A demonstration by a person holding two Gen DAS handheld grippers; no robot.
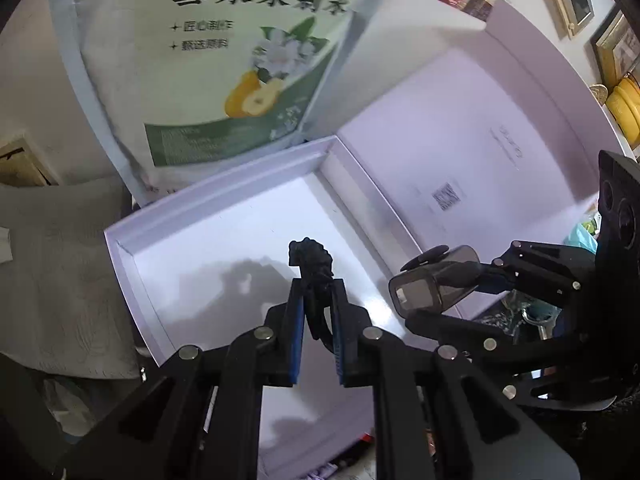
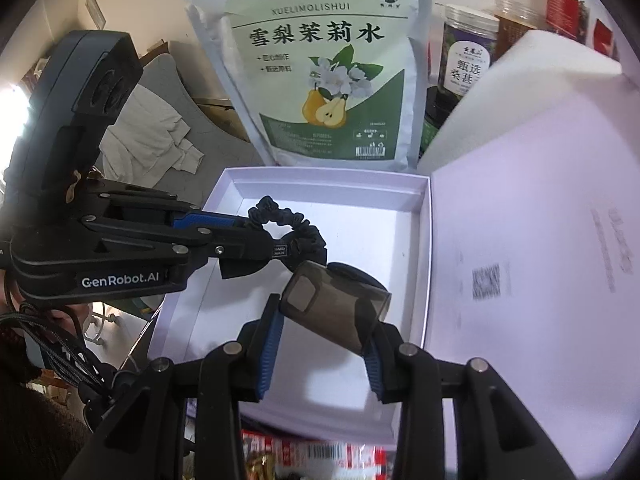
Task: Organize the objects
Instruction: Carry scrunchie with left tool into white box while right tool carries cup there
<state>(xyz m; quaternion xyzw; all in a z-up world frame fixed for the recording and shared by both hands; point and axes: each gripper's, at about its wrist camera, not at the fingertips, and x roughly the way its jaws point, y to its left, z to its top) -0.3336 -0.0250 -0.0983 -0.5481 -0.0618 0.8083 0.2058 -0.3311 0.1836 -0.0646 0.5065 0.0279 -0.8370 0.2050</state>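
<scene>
A shallow white box (image 1: pixel 132 240) (image 2: pixel 420 240) lies open, its lid (image 1: pixel 460 128) (image 2: pixel 540 260) folded out to the right. My left gripper (image 1: pixel 318 284) (image 2: pixel 250 226) hangs over the box, shut on a black scrunchie with a bow (image 1: pixel 312 260) (image 2: pixel 298 236). My right gripper (image 2: pixel 324 328) (image 1: pixel 452 280) is just to its right, shut on a smoky translucent grey case (image 2: pixel 332 304) (image 1: pixel 432 284) held tilted over the box's inside. The box floor shows only shadows under both grippers.
A tall pear-and-jasmine drink pouch (image 1: pixel 224 60) (image 2: pixel 320 68) stands right behind the box. Jars (image 2: pixel 466 52) and a white foam block (image 2: pixel 520 80) stand at the back right. Grey and white cloth (image 2: pixel 152 136) lies left. Red snack packets (image 2: pixel 304 452) lie at the near edge.
</scene>
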